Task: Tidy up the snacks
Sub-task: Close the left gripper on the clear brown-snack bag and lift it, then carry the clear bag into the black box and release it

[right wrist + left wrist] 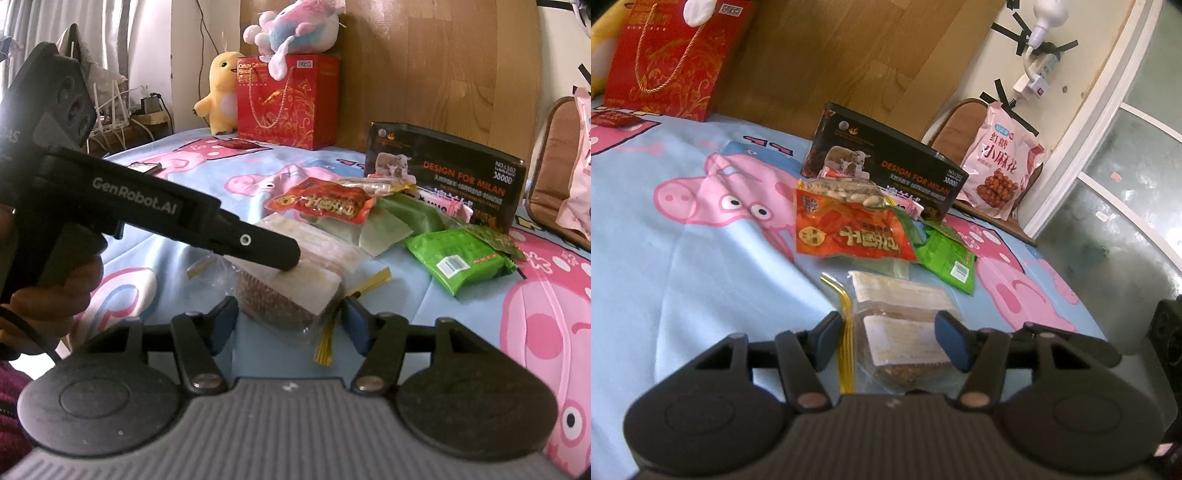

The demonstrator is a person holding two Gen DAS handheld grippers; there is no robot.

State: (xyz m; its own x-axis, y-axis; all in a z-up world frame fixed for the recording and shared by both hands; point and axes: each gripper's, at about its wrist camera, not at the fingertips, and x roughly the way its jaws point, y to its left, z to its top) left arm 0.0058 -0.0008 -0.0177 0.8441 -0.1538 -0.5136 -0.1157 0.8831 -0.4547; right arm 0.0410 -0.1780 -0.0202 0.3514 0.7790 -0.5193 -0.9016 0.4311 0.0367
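I see a bed [155, 254] spread with a pale blue sheet printed with pink cartoon pigs, backed by a wooden headboard [424, 62]. Against that headboard stands a red gift bag [288, 99] with gold scrollwork and rope handles, a pink-and-blue plush [291, 31] lying on its top and a yellow plush [219, 96] just beside it. Nearer me a black box [886, 162] reads "DESIGN FOR MILAN", and a pink snack bag [1001, 162] with Chinese lettering leans on a chair beyond it. In front of the box lies the snack heap: a red packet [849, 229] with yellow characters, overlapping a green packet [945, 260] with a barcode label. Closest sits a clear pouch of brown cakes [905, 332], gold strip along its edge, lying on the sheet. My left gripper [892, 341] is spread wide around this pouch, pads either side. My right gripper [290, 323] is likewise parted, just short of the pouch.
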